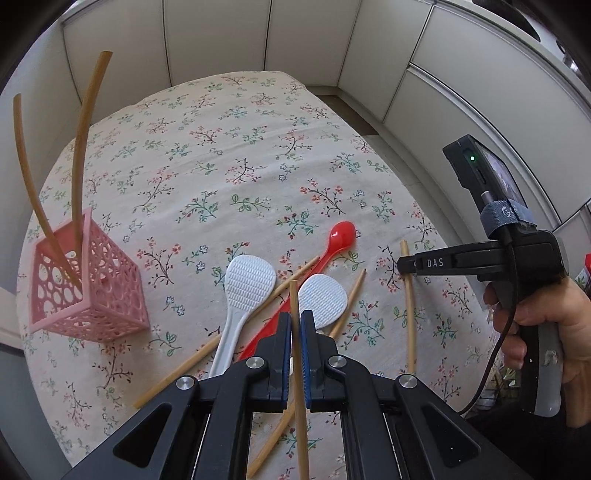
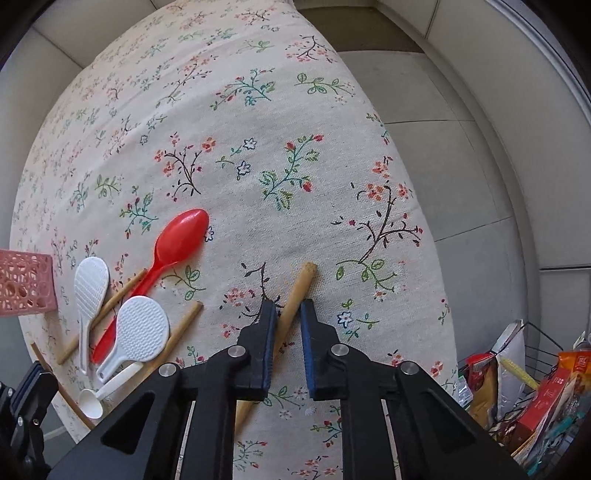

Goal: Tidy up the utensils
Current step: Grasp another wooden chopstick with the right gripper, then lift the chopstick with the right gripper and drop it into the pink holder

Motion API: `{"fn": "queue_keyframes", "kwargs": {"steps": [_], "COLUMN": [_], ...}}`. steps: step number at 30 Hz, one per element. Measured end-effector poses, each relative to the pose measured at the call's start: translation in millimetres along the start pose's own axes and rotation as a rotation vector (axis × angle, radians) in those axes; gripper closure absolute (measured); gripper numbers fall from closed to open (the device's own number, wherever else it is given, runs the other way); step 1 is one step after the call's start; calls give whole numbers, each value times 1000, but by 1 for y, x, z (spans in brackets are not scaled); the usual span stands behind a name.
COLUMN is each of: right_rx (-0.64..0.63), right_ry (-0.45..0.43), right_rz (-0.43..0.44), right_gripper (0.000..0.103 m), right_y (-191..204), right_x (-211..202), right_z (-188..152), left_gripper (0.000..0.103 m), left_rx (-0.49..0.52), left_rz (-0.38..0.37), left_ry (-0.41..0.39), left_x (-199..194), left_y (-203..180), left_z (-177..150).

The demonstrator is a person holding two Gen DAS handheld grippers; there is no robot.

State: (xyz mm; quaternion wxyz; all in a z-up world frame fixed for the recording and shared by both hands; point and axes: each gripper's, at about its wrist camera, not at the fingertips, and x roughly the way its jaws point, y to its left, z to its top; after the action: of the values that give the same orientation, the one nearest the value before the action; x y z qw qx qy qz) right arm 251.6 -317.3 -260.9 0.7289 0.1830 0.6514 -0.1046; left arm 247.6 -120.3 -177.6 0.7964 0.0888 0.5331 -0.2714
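Observation:
My left gripper (image 1: 295, 318) is shut on a thin bamboo chopstick (image 1: 297, 369) that stands upright between its blue pads, lifted above the pile. A pink perforated basket (image 1: 88, 291) stands at the left with two chopsticks (image 1: 79, 147) leaning in it. Two white rice paddles (image 1: 249, 280), a red spoon (image 1: 341, 232) and several chopsticks lie crossed on the floral cloth. My right gripper (image 2: 288, 306) points down at the cloth, its jaws close on either side of a lying chopstick (image 2: 304, 275). A narrow gap shows at the right pad.
The table's right edge (image 2: 417, 206) drops to a grey floor. A wire basket with food packets (image 2: 535, 369) stands at the lower right. A small white spoon (image 2: 92, 404) lies near the front edge. White cabinets (image 1: 258, 33) ring the table.

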Motion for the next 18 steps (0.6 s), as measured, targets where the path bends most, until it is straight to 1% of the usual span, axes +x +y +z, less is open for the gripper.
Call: {"fn": "queue_keyframes", "kwargs": {"steps": [2, 5, 9, 15, 18], "right_rx": [18, 41, 42, 0, -28], "right_ry": [-3, -6, -37, -135, -191], "right_rz": [19, 60, 105, 195, 238], "right_gripper": [95, 96, 96, 96, 96], "right_y": [-4, -17, -21, -12, -8], "right_x": [0, -2, -16, -58, -80], "right_z": [0, -2, -6, -23, -37], "left_gripper": [98, 98, 98, 98, 98], "left_rx": [-6, -17, -19, -25, -46], "left_rz": [4, 11, 23, 35, 50], "left_ry": [-9, -37, -94, -176, -240], "left_x": [-4, -14, -34, -67, -86], "left_y": [2, 4, 6, 11, 14], "left_z": [-1, -3, -5, -12, -14]}}
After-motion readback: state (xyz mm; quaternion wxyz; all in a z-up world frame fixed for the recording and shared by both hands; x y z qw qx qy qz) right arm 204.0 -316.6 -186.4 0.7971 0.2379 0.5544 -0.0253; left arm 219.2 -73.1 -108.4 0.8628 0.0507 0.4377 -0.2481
